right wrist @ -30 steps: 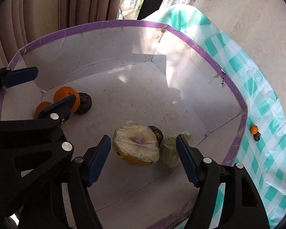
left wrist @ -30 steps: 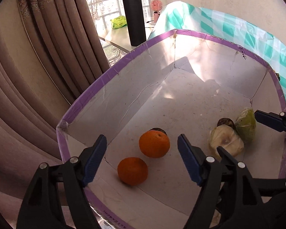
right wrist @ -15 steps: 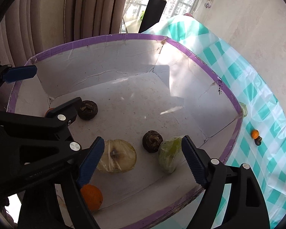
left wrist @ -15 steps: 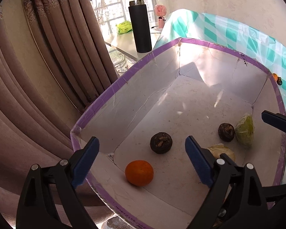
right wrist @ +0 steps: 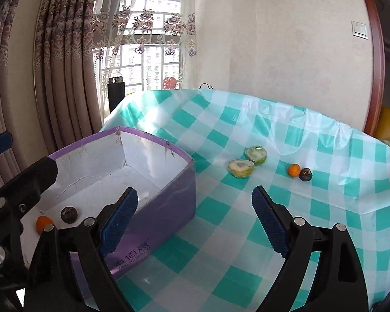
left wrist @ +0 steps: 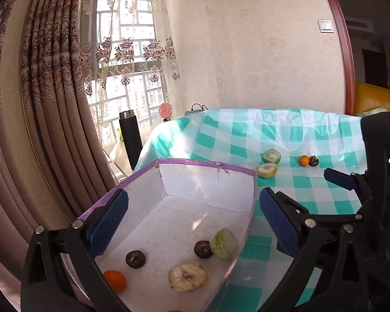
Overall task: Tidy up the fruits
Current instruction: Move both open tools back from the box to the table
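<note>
A purple-rimmed white box (left wrist: 208,165) (right wrist: 169,202) stands on the checked tablecloth. Inside lie an orange (left wrist: 115,280), two dark round fruits (left wrist: 136,259) (left wrist: 202,249), a wrapped pale fruit half (left wrist: 187,277) and a wrapped green piece (left wrist: 224,240). Outside on the cloth lie two wrapped green halves (right wrist: 240,167) (right wrist: 256,154), a small orange (right wrist: 294,170) and a dark fruit (right wrist: 306,174). My left gripper (left wrist: 193,223) is open and empty above the box. My right gripper (right wrist: 195,221) is open and empty, to the right of the box.
A black flask (left wrist: 130,140) and a pink fan (left wrist: 166,110) stand on a side table by the window and curtains. The tablecloth (right wrist: 299,135) drops off at its right edge. A yellow sofa (left wrist: 377,100) lies far right.
Both grippers have risen and tilted up, away from the box floor. An orange and the wrapped fruits that lay between their fingers now rest in the box. The table's loose fruits came into view.
</note>
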A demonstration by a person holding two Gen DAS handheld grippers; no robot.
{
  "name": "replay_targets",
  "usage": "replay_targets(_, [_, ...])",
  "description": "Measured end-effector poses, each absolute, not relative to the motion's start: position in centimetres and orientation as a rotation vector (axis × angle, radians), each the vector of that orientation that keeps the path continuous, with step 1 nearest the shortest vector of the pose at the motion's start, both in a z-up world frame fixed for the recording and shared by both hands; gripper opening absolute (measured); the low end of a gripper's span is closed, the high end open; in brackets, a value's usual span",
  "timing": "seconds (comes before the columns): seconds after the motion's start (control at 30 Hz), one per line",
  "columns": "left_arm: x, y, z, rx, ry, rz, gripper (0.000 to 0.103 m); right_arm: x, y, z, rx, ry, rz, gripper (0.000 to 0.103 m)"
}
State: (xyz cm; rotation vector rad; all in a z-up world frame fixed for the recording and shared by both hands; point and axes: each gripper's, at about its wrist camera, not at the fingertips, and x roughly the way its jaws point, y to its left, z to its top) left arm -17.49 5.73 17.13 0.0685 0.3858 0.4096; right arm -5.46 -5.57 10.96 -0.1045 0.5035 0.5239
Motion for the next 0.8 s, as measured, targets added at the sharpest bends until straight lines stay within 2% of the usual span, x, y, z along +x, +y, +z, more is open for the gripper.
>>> replay_targets(0.27, [-6.9,-3.7,10.4,0.109,0.595,0.066,0.101,5.4,-15.2,4.8,-0.021,0.71,0.196,0.086])
replay_targets(0.43, [1.2,-3.0,5.9,-0.031,0.732,0.102,0.101,12.1,-17.8,4.0,0.012,0.742,0.153,0.086])
replay_targets(0.63, [7.4,-1.0,3.0,-0.166,0.772,0.135,0.101,18.8,-16.3,2.0,-0.05,0.786,0.175,0.086])
replay_targets(0.7, [8.6,-0.4,2.6,-0.203,0.774,0.141,0.101,20.7,-15.2,1.1,-0.075,0.817,0.206,0.08])
replay_targets(0.8, [10.0,0.0,2.5,-0.258,0.765,0.129,0.101,23.3,-14.4,0.6,-0.045,0.858,0.245,0.062])
